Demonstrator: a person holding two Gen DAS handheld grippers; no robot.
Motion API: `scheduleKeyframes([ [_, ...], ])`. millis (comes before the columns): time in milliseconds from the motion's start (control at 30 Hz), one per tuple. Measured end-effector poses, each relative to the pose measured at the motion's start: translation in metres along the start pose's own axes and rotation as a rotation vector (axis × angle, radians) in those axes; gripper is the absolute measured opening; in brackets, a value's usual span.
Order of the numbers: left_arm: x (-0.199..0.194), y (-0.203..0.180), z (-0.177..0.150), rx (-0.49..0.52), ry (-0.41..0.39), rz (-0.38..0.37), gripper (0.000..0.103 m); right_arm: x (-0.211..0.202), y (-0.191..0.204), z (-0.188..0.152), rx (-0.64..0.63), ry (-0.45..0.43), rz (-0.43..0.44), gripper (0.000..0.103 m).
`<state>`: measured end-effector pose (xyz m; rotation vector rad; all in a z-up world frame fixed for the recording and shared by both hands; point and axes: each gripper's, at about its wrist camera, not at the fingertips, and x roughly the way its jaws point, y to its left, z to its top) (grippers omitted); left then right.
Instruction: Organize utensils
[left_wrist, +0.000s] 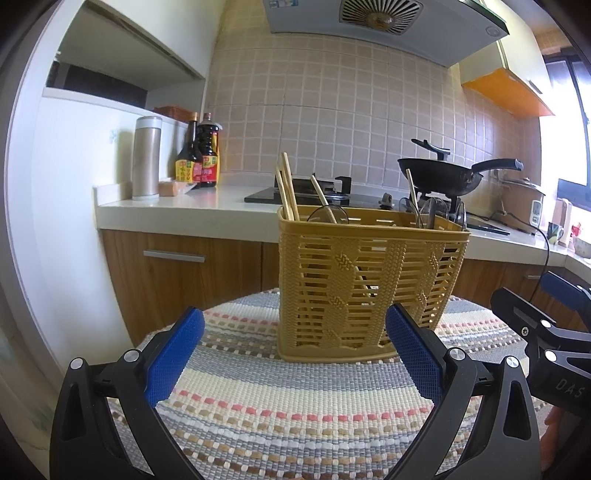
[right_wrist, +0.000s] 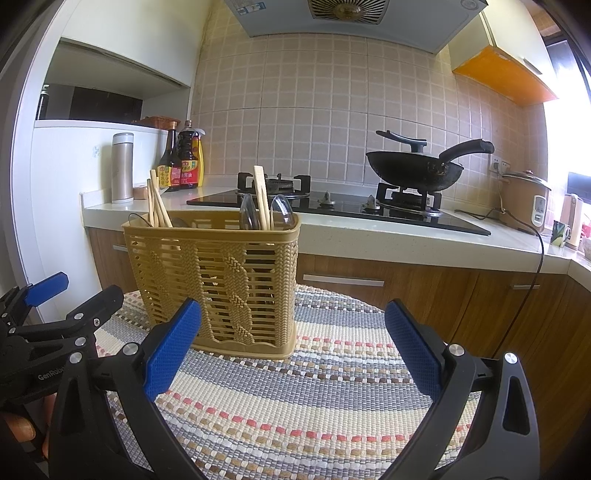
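Utensils (right_wrist: 263, 201) upright in basket (right_wrist: 221, 280), hand-held grippers (right_wrist: 293, 345) apart.

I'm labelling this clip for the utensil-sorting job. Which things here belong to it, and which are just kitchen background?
Belongs to the job:
yellow basket
chopsticks
clear spoons
left gripper, open
right gripper, open

Background:
wok
thermos
sauce bottles
rice cooker
woven mat
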<state>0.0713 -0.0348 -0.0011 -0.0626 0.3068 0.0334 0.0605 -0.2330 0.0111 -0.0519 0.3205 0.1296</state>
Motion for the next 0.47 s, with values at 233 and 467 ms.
scheduleKeyframes([
  [233, -0.0076, -0.0070, -0.0003, 0.060, -0.040, 0.046, 0.096, 0.0004, 0.0002, -0.0010, -0.002, 0.001, 0.001, 0.095],
  [467, -0.0101, -0.0017, 0.0029, 0.032, -0.041, 0.031, 0.096, 0.0025, -0.0010, -0.0009, -0.006, 0.004, 0.005, 0.095],
])
